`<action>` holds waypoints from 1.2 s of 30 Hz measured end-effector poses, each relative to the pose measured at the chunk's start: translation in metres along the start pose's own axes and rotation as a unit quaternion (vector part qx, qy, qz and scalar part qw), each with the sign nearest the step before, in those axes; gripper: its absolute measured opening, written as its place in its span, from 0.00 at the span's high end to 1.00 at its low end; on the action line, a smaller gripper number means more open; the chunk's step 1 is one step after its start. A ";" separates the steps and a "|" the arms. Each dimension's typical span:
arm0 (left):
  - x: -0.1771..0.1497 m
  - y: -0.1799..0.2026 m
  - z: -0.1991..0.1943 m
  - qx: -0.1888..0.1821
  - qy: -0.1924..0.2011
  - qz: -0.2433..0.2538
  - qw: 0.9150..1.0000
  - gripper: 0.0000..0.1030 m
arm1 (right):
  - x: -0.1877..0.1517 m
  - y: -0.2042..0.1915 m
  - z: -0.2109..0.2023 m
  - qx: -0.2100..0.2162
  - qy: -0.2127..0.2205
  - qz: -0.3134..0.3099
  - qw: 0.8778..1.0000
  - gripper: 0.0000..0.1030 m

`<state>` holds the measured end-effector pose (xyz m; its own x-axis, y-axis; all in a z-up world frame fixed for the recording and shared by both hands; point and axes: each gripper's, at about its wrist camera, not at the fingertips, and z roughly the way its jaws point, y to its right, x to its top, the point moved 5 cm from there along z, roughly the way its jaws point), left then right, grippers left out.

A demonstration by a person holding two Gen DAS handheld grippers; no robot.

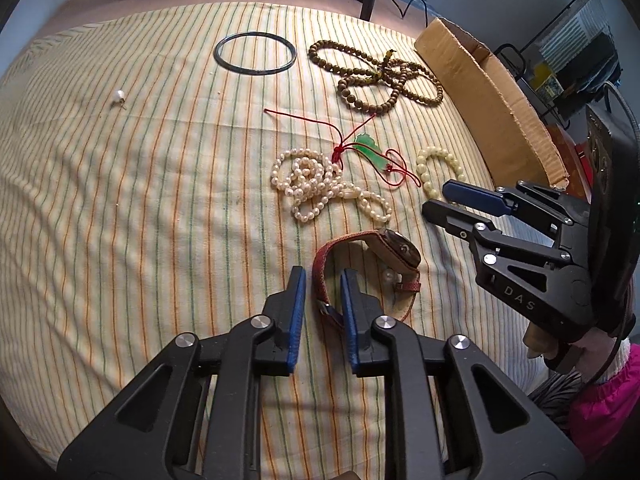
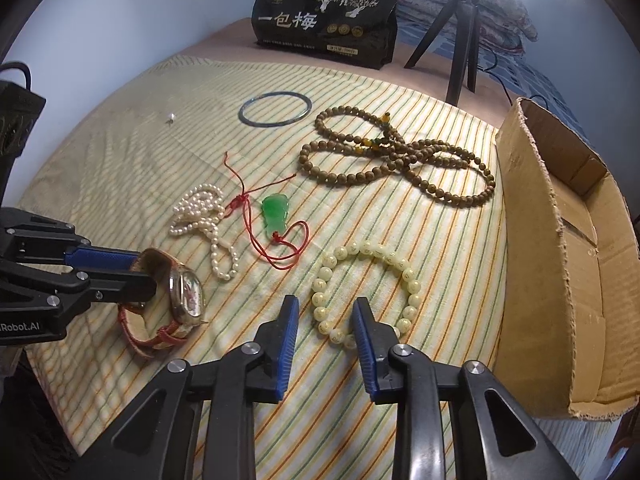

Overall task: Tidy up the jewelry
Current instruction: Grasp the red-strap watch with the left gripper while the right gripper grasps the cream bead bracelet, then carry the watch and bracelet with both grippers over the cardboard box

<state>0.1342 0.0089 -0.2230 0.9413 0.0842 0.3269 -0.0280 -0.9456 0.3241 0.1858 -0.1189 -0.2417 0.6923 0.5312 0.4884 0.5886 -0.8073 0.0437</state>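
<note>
A red-strap watch [image 1: 372, 260] stands on its side on the striped cloth. My left gripper [image 1: 323, 280] is open, its two fingers on either side of the strap's near loop; it also shows in the right wrist view [image 2: 140, 270] around the watch [image 2: 176, 296]. My right gripper [image 2: 326, 304] is open over the near edge of a cream bead bracelet [image 2: 368, 292]; it shows in the left wrist view [image 1: 440, 196] beside that bracelet [image 1: 438, 170]. A pearl strand [image 1: 320, 186], a green pendant on red cord [image 1: 370, 152], brown prayer beads [image 1: 380, 74], a dark bangle [image 1: 256, 54] and a pearl earring [image 1: 119, 97] lie beyond.
An open cardboard box [image 2: 568, 264] stands at the right edge of the cloth. A black snack bag [image 2: 326, 20] and a small tripod [image 2: 460, 40] stand at the back. The cloth's left half holds only the earring.
</note>
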 end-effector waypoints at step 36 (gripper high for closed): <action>0.013 0.020 -0.051 0.004 0.089 0.014 0.996 0.95 | 0.024 0.022 -0.089 0.048 0.124 0.081 0.988 0.95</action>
<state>0.1285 0.0075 -0.1669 0.8655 0.1118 0.4884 -0.0500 -0.9507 0.3062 0.1780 -0.1469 -0.1520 0.6644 0.3073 0.6813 0.5228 -0.8425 -0.1298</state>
